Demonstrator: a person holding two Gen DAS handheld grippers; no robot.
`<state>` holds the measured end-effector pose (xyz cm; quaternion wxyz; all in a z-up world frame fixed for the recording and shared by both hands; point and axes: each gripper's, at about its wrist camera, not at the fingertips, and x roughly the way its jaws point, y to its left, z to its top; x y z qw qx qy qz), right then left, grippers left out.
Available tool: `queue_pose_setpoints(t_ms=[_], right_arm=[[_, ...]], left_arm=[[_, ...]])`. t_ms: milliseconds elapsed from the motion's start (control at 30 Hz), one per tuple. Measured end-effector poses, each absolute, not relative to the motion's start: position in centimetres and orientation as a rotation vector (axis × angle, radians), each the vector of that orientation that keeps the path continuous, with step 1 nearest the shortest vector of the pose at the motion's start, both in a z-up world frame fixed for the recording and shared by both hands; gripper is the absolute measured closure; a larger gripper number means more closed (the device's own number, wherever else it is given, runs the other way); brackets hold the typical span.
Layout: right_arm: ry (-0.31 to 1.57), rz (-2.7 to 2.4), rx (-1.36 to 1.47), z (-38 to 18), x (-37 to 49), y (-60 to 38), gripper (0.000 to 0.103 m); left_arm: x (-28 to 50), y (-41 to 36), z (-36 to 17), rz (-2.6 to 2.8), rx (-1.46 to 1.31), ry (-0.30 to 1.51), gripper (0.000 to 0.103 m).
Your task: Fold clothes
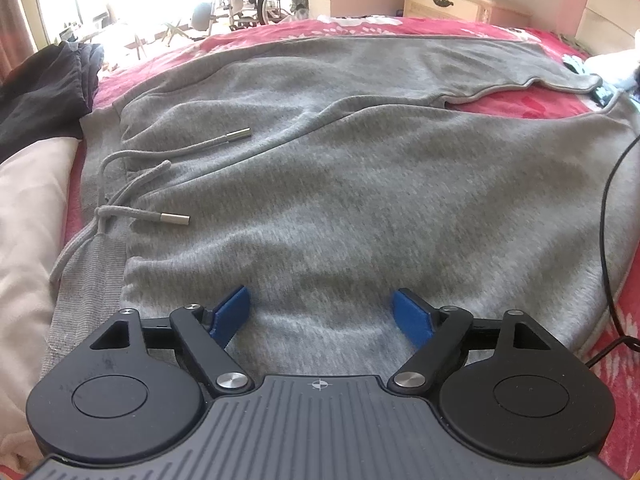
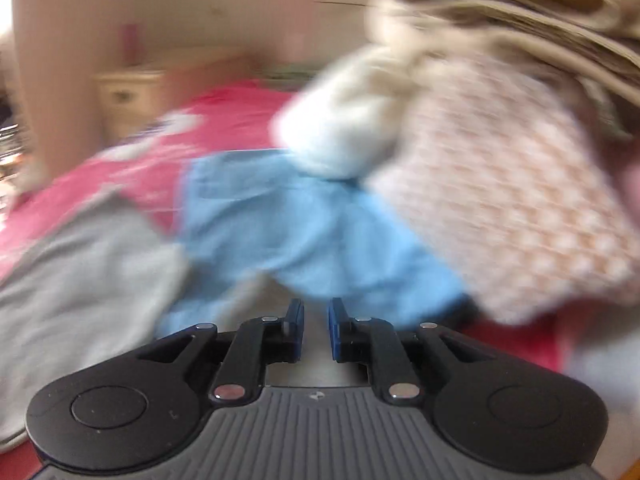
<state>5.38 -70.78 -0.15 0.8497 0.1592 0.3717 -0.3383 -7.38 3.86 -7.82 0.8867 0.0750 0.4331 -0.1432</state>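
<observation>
Left wrist view shows a pair of grey sweatpants (image 1: 340, 168) spread flat across a bed with a red patterned bedspread (image 1: 520, 104), the ribbed waistband (image 1: 96, 248) lying toward the left edge and the 2 legs running away to the right. A grey drawstring (image 1: 132, 184) trails over the waist area, its 2 metal tips (image 1: 239, 134) resting on the fabric, well apart from each other. The left gripper (image 1: 320, 312) hangs just above the near part of the sweatpants, its blue fingers (image 1: 230, 312) spread wide with nothing between them. A black garment (image 1: 44, 96) sits at the far left beside a pale pink cloth (image 1: 28, 232), and a black cable (image 1: 612, 208) curves along the right side. A cream nightstand (image 1: 444, 0) stands beyond the bed. Right wrist view is heavily blurred (details are hard to make out): the right gripper (image 2: 316, 328) has its fingers (image 2: 294, 328) nearly together with a narrow gap, holding nothing visible, and points at a light blue garment (image 2: 304, 232) lying beside a pink-and-white patterned cloth (image 2: 512, 216) and a white cloth (image 2: 340, 132). Grey fabric (image 2: 80, 272) lies to the left of it.
</observation>
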Motion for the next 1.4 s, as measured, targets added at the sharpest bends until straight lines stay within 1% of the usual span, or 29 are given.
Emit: queue_pose_setpoints(t_ms=[67, 300, 467, 600, 733, 867, 967, 1067, 1200, 1300, 1400], right_arm=[[0.836, -0.547, 0.359, -0.1, 6.6, -68.8, 0.086], [1.005, -0.063, 0.355, 0.5, 9.6, -57.0, 0.086], [1.215, 0.172, 0.266, 0.9, 6.5, -48.6, 0.085], [1.311, 0.176, 0.183, 0.0, 1.5, -45.8, 0.085], [1.285, 0.184, 0.092, -0.7, -2.6, -43.5, 0.085], [1.224, 0.293, 0.018, -1.7, -4.3, -40.5, 0.085], [1.292, 0.288, -0.037, -4.2, -4.6, -39.9, 0.085], [1.349, 0.232, 0.047, -5.3, -5.7, -41.7, 0.086], [1.407, 0.085, 0.016, -5.2, -6.7, -43.0, 0.085], [1.338, -0.078, 0.122, -4.4, -6.7, -45.8, 0.085], [1.227, -0.261, 0.213, -2.7, -5.8, -49.4, 0.085]], left_arm=[[-7.4, 3.9, -7.7, -0.296, 0.152, 0.9, 0.021], [-7.4, 4.4, -7.2, -0.281, 0.155, 0.889, 0.022], [-7.3, 5.0, -7.0, -0.282, 0.131, 0.875, 0.022], [-7.5, 4.7, -6.7, -0.312, 0.148, 0.849, 0.022], [-7.8, 3.9, -6.6, -0.343, 0.189, 0.817, 0.022], [-7.8, 3.8, -6.9, -0.345, 0.203, 0.839, 0.022], [-8.1, 4.0, -7.4, -0.316, 0.237, 0.863, 0.022], [-8.1, 4.9, -7.2, -0.295, 0.2, 0.881, 0.022], [-7.8, 5.1, -7.2, -0.284, 0.185, 0.889, 0.022], [-7.3, 4.9, -7.1, -0.286, 0.198, 0.883, 0.022], [-6.9, 4.8, -7.1, -0.285, 0.201, 0.883, 0.022]])
